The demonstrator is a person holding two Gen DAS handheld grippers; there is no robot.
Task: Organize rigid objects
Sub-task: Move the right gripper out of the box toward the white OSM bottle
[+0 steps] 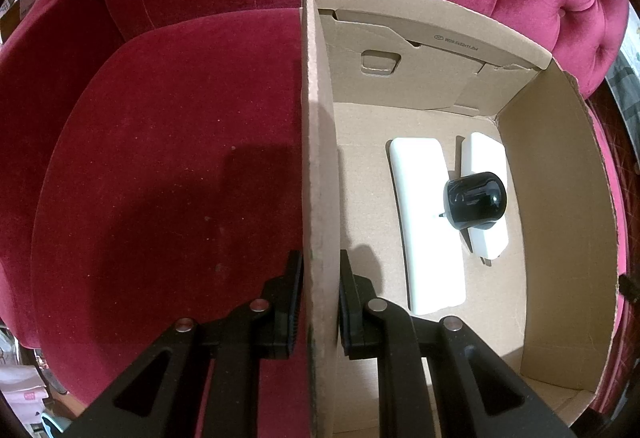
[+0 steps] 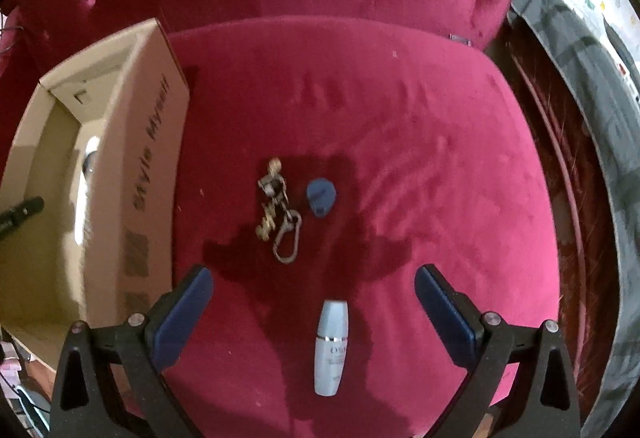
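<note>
With three items already lying in the cardboard box point(image 1: 560, 197), the left gripper point(image 1: 320, 298) is clamping its wall while the right gripper point(image 2: 314, 302) is hovering wide open over the bottle point(image 2: 331, 348), keychain point(image 2: 278, 213) and blue tag point(image 2: 320, 197) waiting mid-cushion point(image 2: 440, 157).

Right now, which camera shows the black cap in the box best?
The left wrist view: the black cap sits sharp and unobstructed on the box floor, between two white items. The right wrist view shows only a blurred sliver of the box interior; the cap can't be told.

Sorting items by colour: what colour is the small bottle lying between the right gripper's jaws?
Pale blue with a silver band; the bottle shows best in the right wrist view.
</note>
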